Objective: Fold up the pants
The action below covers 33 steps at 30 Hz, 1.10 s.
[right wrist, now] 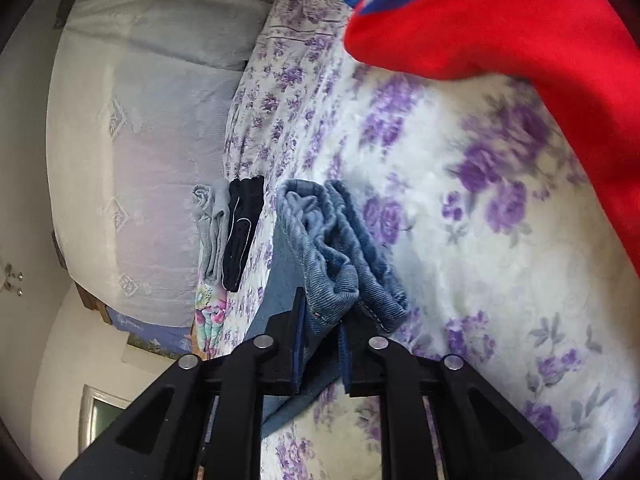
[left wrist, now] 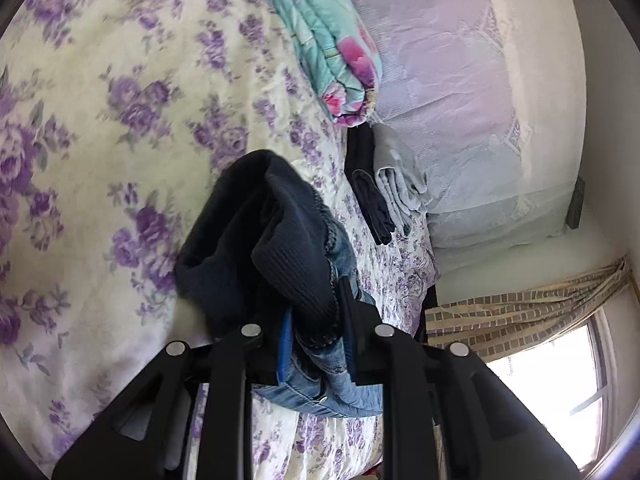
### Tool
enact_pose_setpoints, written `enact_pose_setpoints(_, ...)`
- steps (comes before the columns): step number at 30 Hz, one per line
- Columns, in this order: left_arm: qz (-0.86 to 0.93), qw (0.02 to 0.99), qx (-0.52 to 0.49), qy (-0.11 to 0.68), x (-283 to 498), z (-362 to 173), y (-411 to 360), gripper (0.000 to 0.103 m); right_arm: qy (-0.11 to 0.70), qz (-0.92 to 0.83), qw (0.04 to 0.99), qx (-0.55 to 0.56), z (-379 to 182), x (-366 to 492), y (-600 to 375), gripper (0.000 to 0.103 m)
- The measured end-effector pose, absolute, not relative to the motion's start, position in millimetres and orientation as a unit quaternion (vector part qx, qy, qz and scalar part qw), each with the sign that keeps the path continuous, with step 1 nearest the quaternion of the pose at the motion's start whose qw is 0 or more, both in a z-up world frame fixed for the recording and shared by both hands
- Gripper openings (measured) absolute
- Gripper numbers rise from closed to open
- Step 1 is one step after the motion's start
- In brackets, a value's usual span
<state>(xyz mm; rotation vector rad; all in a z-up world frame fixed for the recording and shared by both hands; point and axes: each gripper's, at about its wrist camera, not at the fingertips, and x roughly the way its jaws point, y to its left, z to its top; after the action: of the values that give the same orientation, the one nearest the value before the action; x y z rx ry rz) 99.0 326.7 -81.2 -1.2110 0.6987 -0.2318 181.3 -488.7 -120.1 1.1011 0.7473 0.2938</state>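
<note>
Plainly, both grippers had a bite on the pants (left wrist: 320, 380), a blue denim pair over a bedspread (left wrist: 100, 120) printed with purple flowers. Ahead of the left gripper (left wrist: 318, 332), its 2 fingers pinched bunched denim with a dark ribbed band (left wrist: 256, 252) bulging up past the tips. The right gripper (right wrist: 322, 320) was pressed onto a thick denim fold (right wrist: 336, 248) rising straight in front of it. Beyond and to the left of that gripper lay 2 folded garments, 1 grey (right wrist: 210, 232) and 1 black (right wrist: 242, 232), side by side. A red sleeve (right wrist: 520, 20) crossed above it on the right.
</note>
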Motion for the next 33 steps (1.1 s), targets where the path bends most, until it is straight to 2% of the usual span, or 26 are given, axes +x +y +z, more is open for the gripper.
enact_pose_setpoints(3,-0.116,0.753,-0.569,0.311,101,-78,330,0.019,0.34,0.139,0.788,0.495,-109,182,-484,0.012)
enact_pose_setpoints(9,-0.125,0.782,-0.532,0.299,103,-41,322,0.019,0.314,0.18,0.81,0.462,-69,178,-472,0.011)
enact_pose_setpoints(12,-0.11,0.779,-0.534,0.309,100,-58,329,0.019,0.362,0.127,0.808,0.447,-98,180,-485,0.011)
enact_pose_setpoints(13,-0.1,0.772,-0.542,0.318,100,-69,333,0.019,0.377,0.125,0.794,0.46,-113,180,-490,0.008)
enact_pose_setpoints(14,-0.084,0.761,-0.553,0.327,95,-84,340,0.019,0.369,0.135,0.786,0.478,-120,174,-493,0.008)
enact_pose_setpoints(17,-0.056,0.752,-0.58,0.307,67,-100,356,0.023,0.345,0.133,0.793,0.484,-111,154,-497,0.021)
enact_pose_setpoints(18,-0.038,0.765,-0.568,0.301,56,-94,359,0.026,0.336,0.127,0.799,0.483,-106,146,-500,0.034)
enact_pose_setpoints(23,-0.012,0.837,-0.468,0.285,34,-44,337,0.044,0.343,0.125,0.793,0.488,-104,129,-494,0.046)
enact_pose_setpoints(25,-0.026,0.855,-0.432,0.286,40,-29,313,0.059,0.347,0.119,0.789,0.494,-107,128,-487,0.057)
enact_pose_setpoints(29,-0.105,0.87,-0.37,0.308,74,-11,242,0.064,0.329,0.101,0.789,0.509,-104,131,-479,0.075)
enact_pose_setpoints(32,-0.16,0.861,-0.345,0.338,100,-15,192,0.066,0.333,0.081,0.788,0.511,-102,140,-473,0.084)
enact_pose_setpoints(33,-0.168,0.86,-0.336,0.346,107,-17,178,0.067,0.333,0.08,0.79,0.509,-101,142,-471,0.091)
